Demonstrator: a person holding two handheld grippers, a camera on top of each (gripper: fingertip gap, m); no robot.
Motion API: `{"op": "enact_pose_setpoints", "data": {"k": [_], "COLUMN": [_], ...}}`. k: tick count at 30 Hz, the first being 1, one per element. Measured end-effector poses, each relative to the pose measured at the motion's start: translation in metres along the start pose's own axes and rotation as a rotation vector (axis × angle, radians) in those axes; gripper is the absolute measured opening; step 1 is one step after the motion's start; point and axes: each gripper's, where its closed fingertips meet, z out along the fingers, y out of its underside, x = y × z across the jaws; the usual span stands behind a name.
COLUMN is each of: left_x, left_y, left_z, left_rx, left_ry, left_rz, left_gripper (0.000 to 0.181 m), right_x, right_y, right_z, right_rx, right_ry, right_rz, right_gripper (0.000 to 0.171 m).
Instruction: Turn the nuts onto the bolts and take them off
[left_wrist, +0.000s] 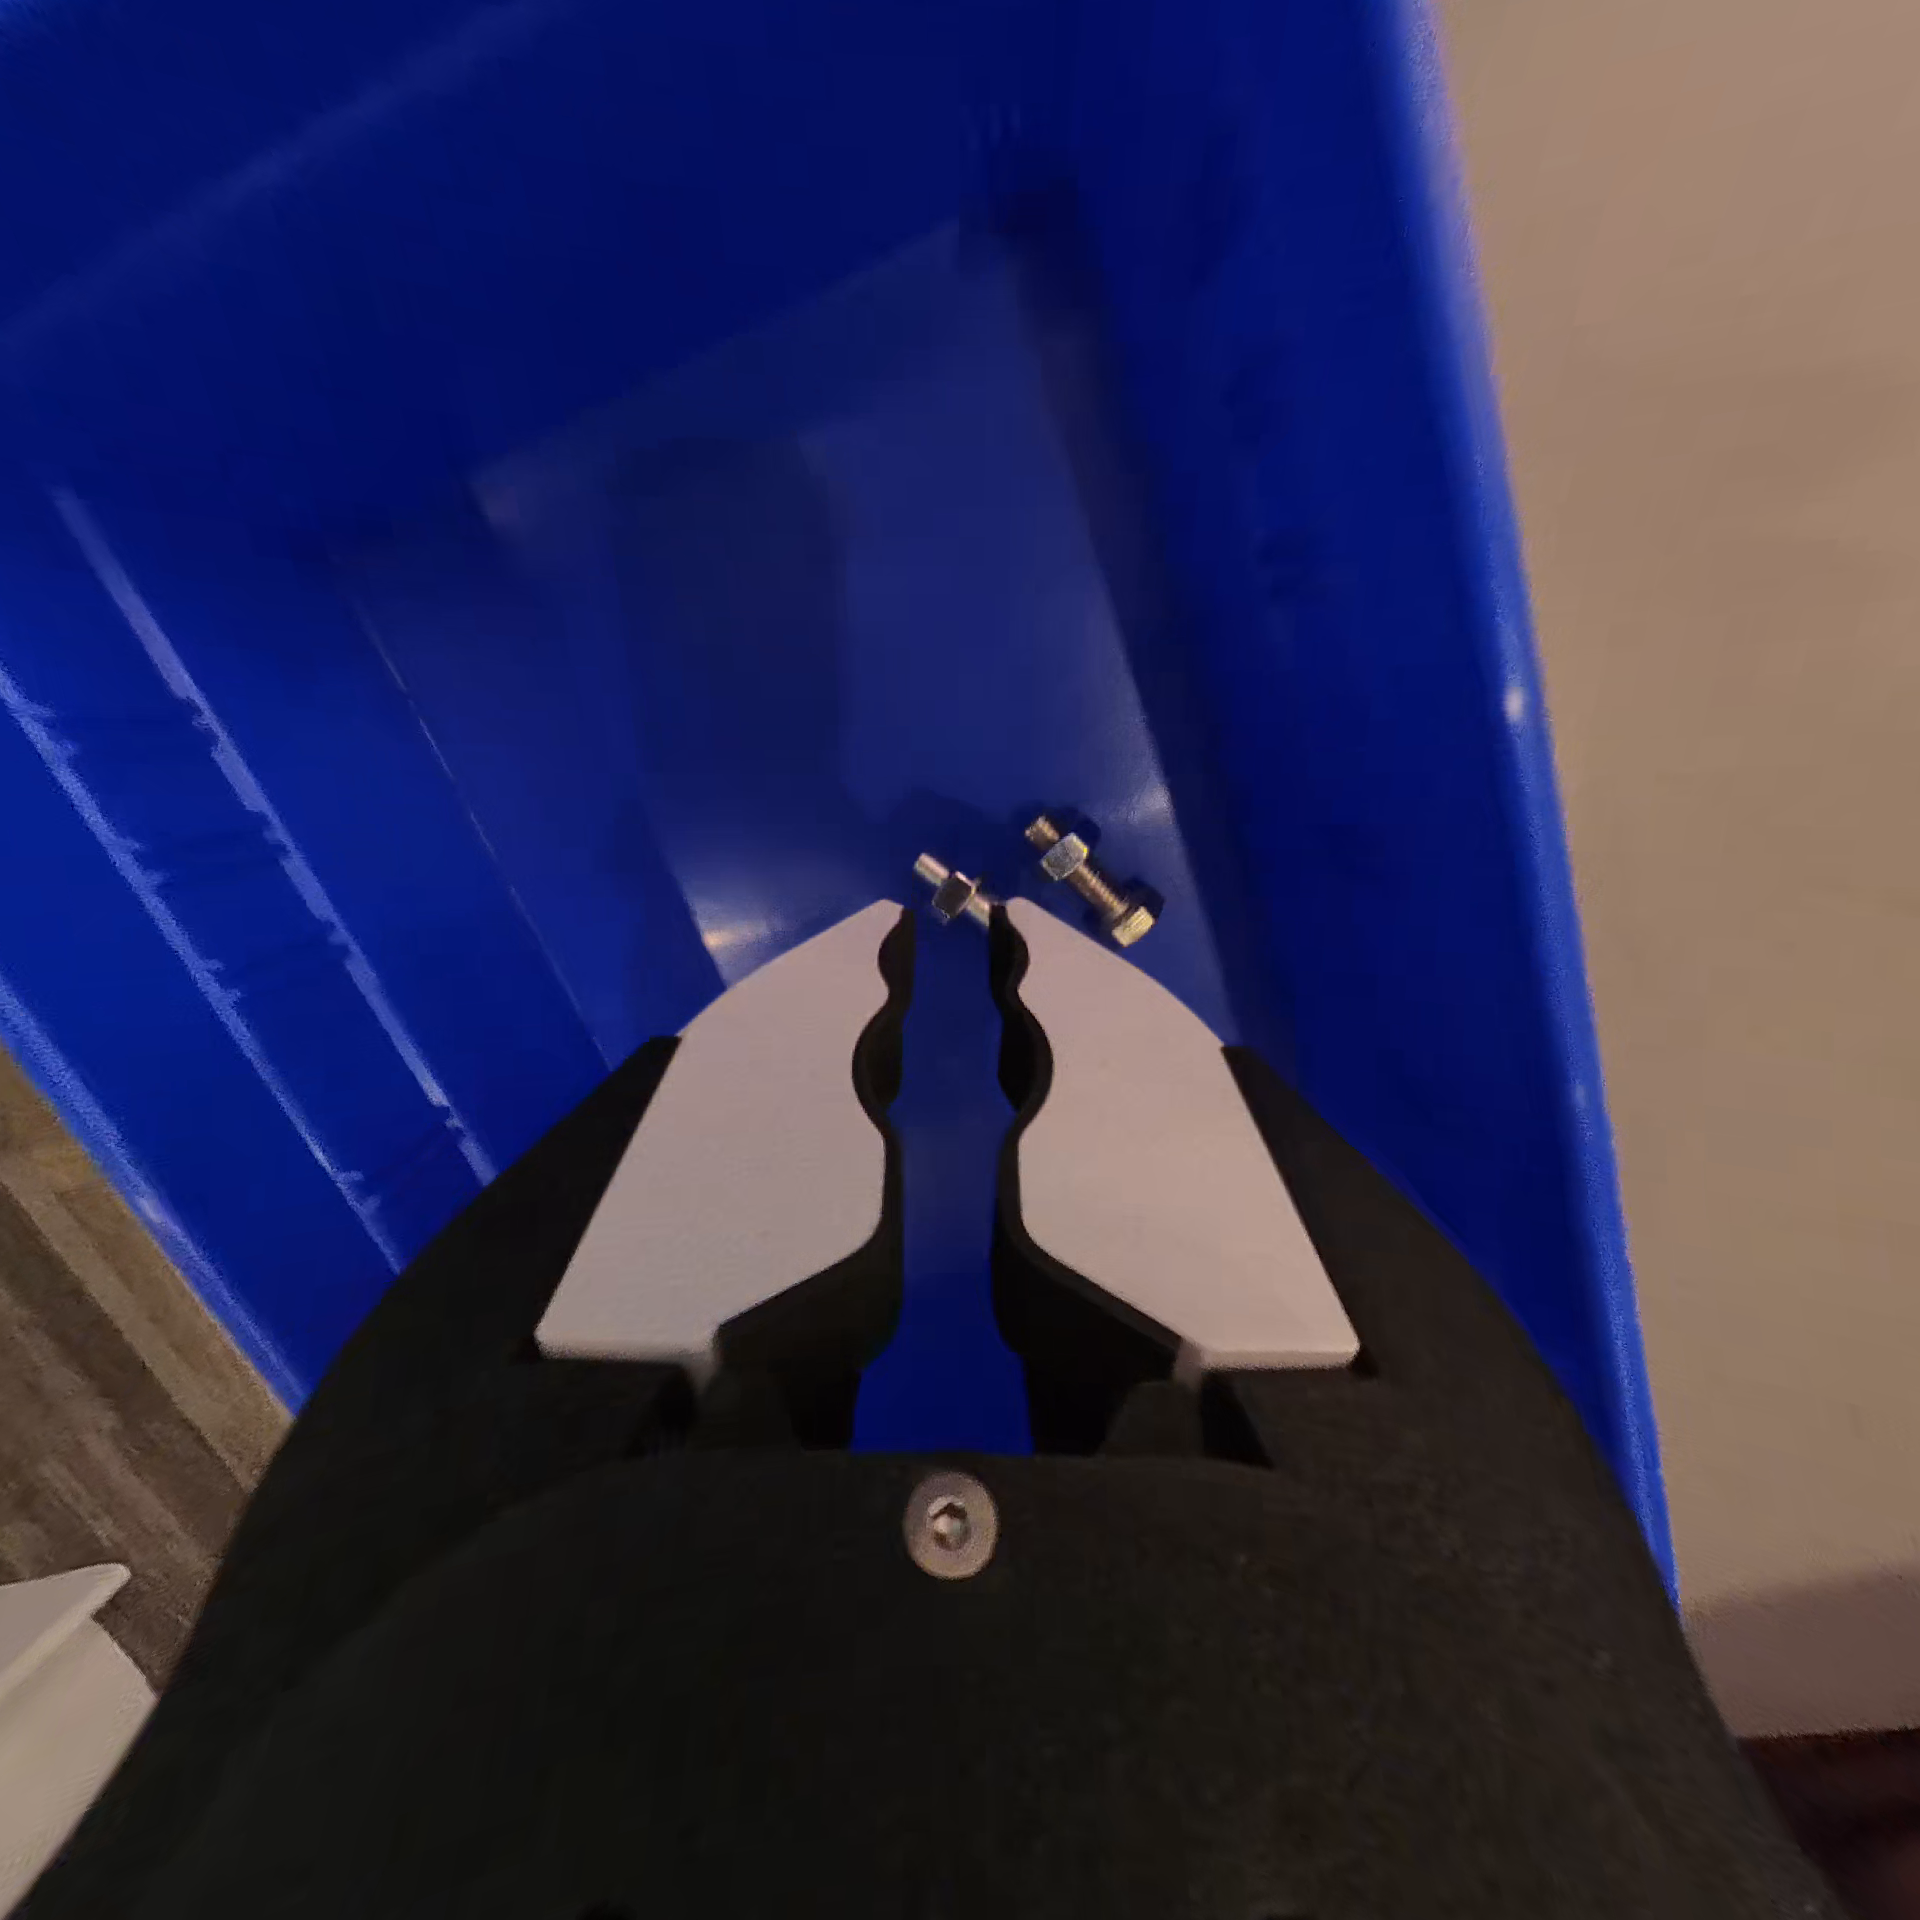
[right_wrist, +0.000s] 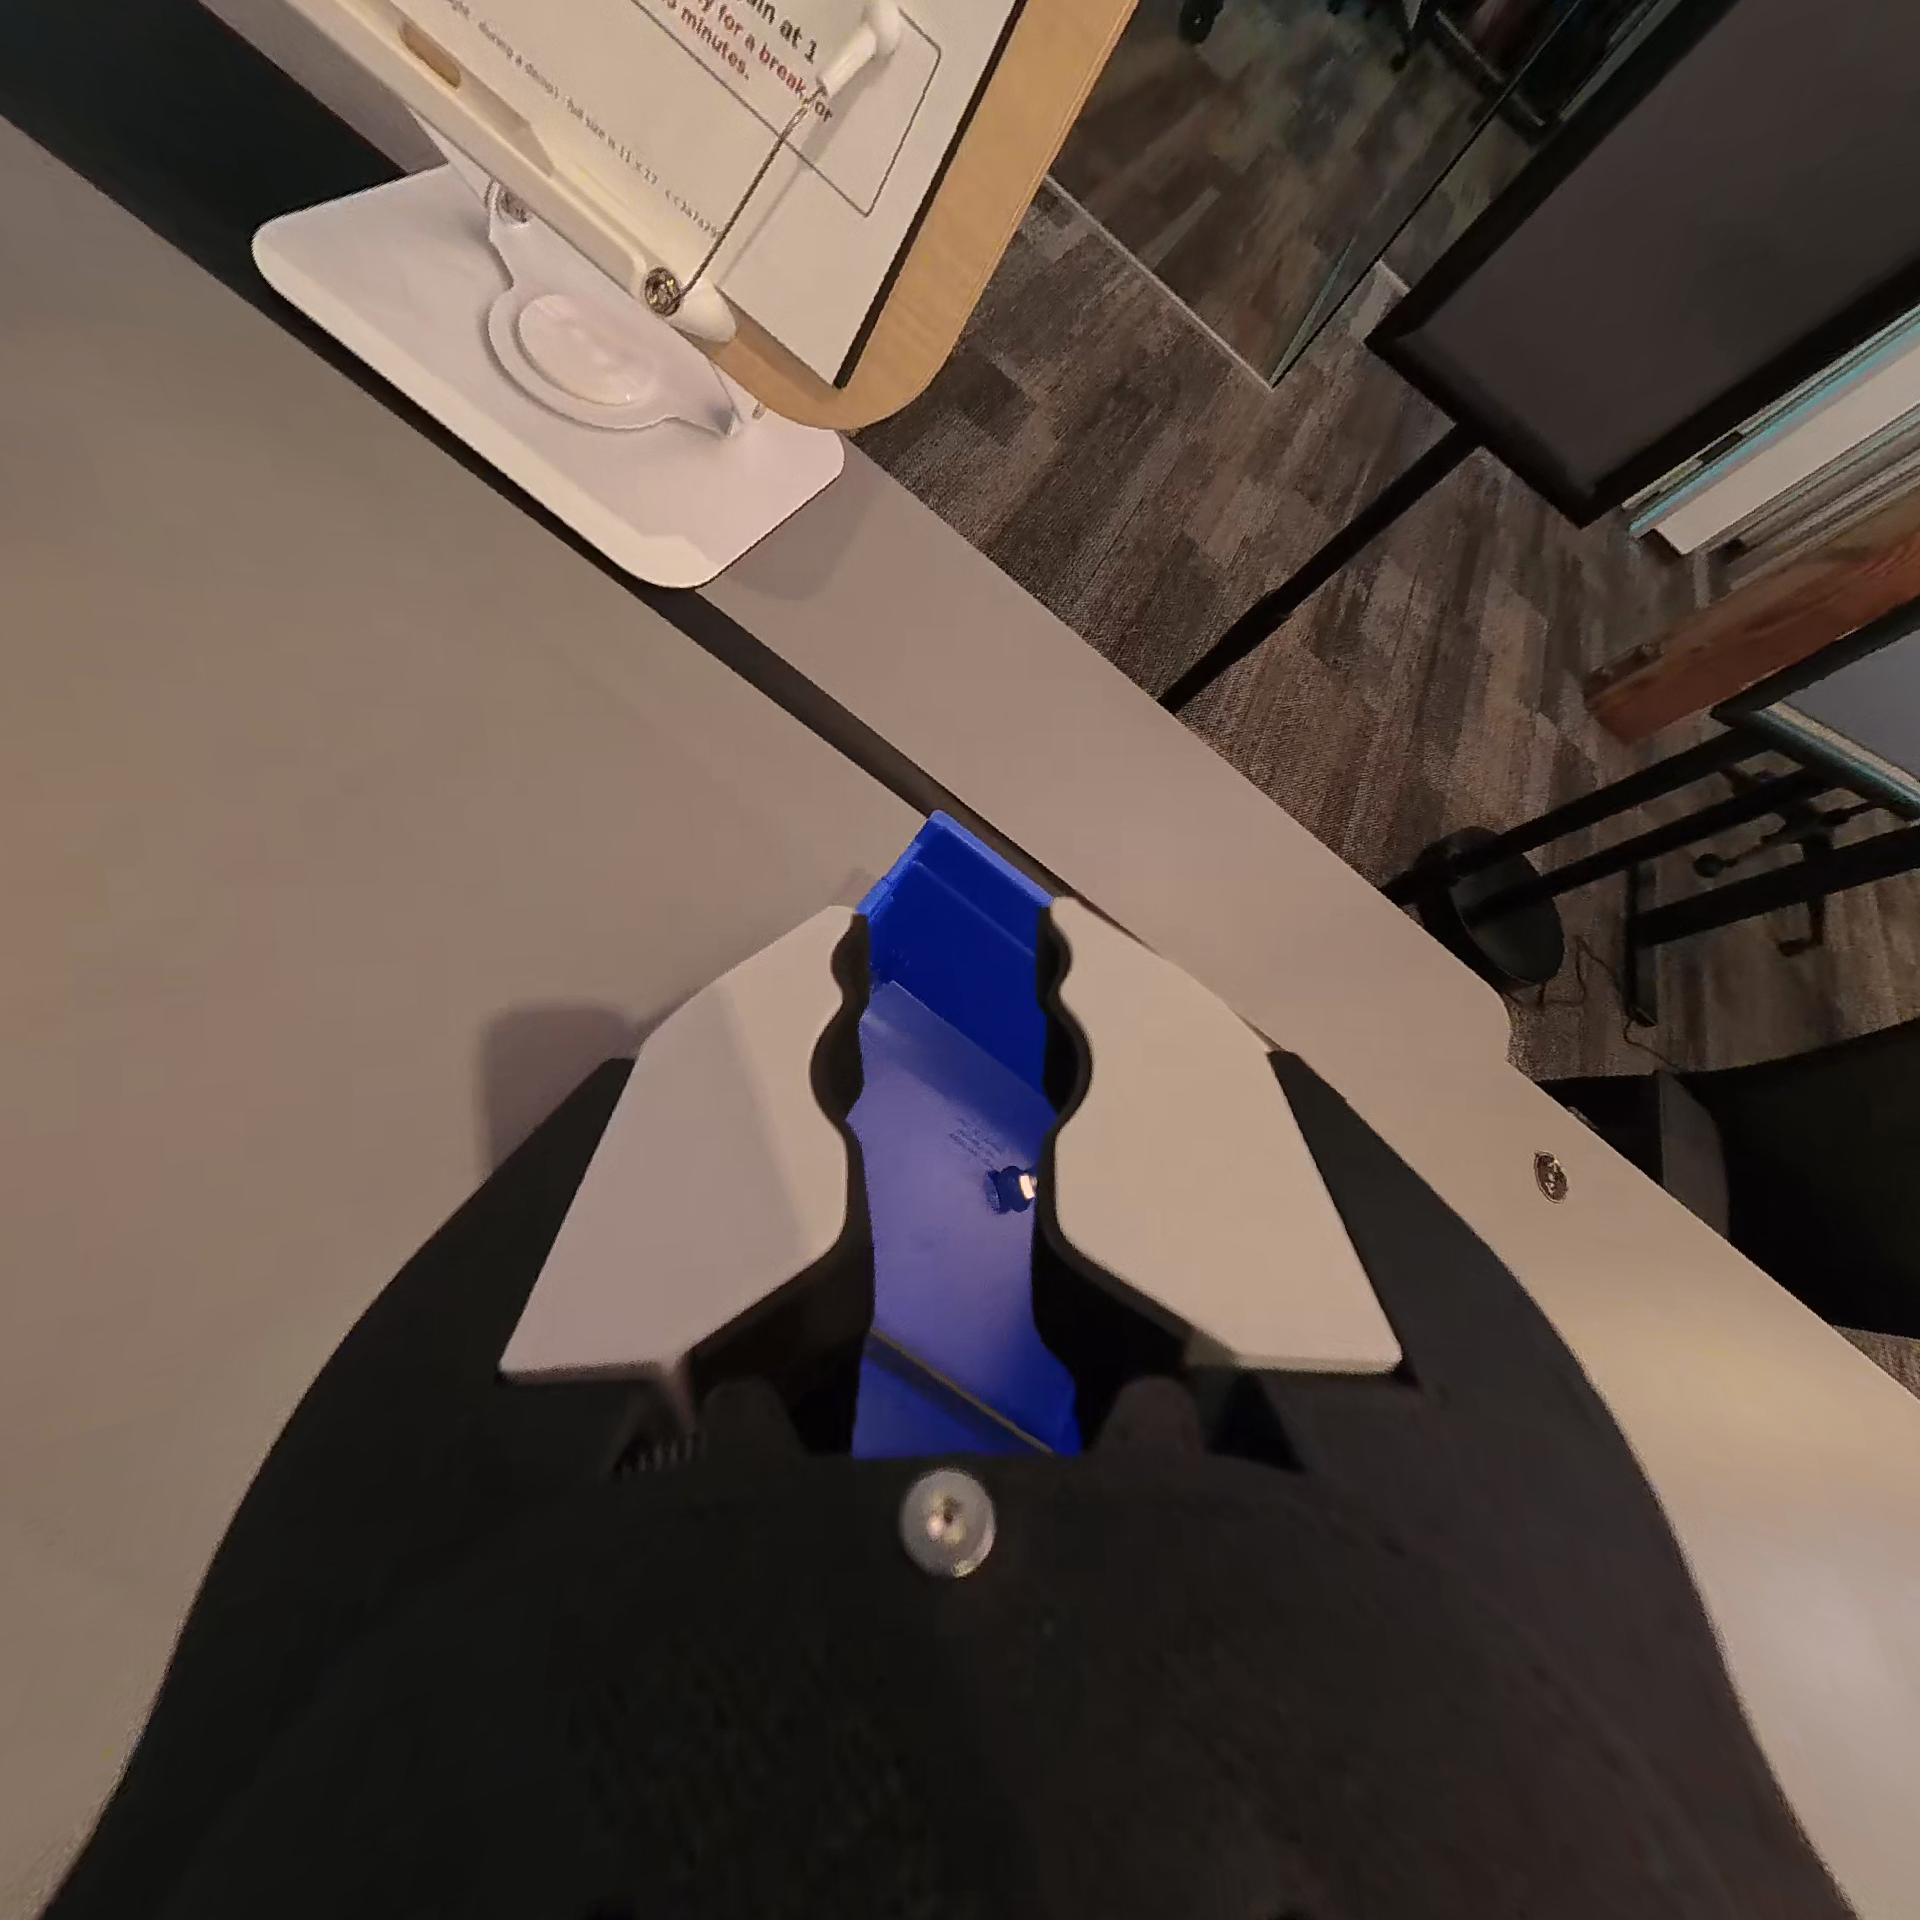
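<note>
left gripper (left_wrist: 948, 914) reaches into a blue plastic bin (left_wrist: 520, 520) toward two nutted bolts; right gripper (right_wrist: 951, 914) hangs above the same bin.

in the left wrist view the jaws stand a little apart, tips at the floor of the bin, and the nearer bolt (left_wrist: 954, 891) with its nut (left_wrist: 951, 900) lies across the gap just at the fingertips, not clamped. a second bolt (left_wrist: 1091, 881) with a nut (left_wrist: 1062, 860) lies just beside it, near the bin's right wall. in the right wrist view the jaws are apart, holding nothing, with the blue bin showing between them on a grey table (right_wrist: 364, 779); a small metal piece (right_wrist: 1023, 1188) glints inside. a white stand (right_wrist: 540, 416) holding a sign sits farther along the table.
</note>
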Motion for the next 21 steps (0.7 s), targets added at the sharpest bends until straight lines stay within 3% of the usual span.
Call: {"op": "enact_pose_setpoints", "data": {"k": [13, 21], "left_x": [0.009, 0.006], "left_y": [0.018, 0.024], "left_z": [0.025, 0.041], "left_rx": [-0.072, -0.126], "left_ry": [0.165, 0.165], "left_rz": [-0.165, -0.189], "left_gripper": [0.017, 0.017], "right_x": [-0.004, -0.003], "right_y": [0.005, 0.006], "right_z": [0.004, 0.004], "right_rx": [-0.034, -0.04], "right_ry": [-0.009, -0.009], "right_rz": [-0.026, -0.031], "right_gripper": [0.033, 0.033]}}
